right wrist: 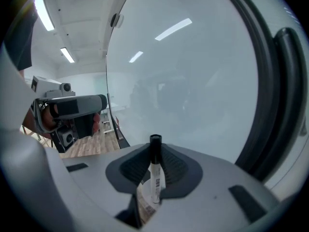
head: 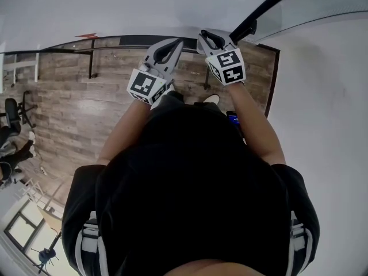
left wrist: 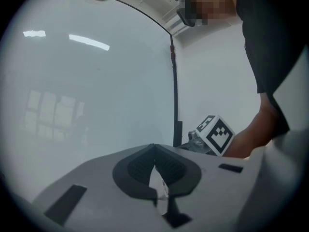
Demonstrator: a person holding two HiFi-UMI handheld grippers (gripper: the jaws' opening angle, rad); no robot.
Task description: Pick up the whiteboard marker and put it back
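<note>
In the right gripper view a whiteboard marker (right wrist: 155,178), white body with a black cap, stands upright between the dark pads. My right gripper (right wrist: 154,148) is shut on it, cap toward the whiteboard (right wrist: 193,71) that fills the view. In the head view this right gripper (head: 211,38) is raised close to the board (head: 115,10), with the left gripper (head: 168,49) just beside it on the left. The marker itself does not show there. In the left gripper view my left gripper (left wrist: 154,150) is shut, its tips meeting with nothing between them, and it faces the whiteboard (left wrist: 87,91).
A black frame edge (left wrist: 174,81) bounds the board, with white wall (left wrist: 212,71) to its right. The right gripper's marker cube (left wrist: 216,134) shows close by. Wood-plank floor (head: 75,108) lies below, with chairs (head: 11,114) at the far left.
</note>
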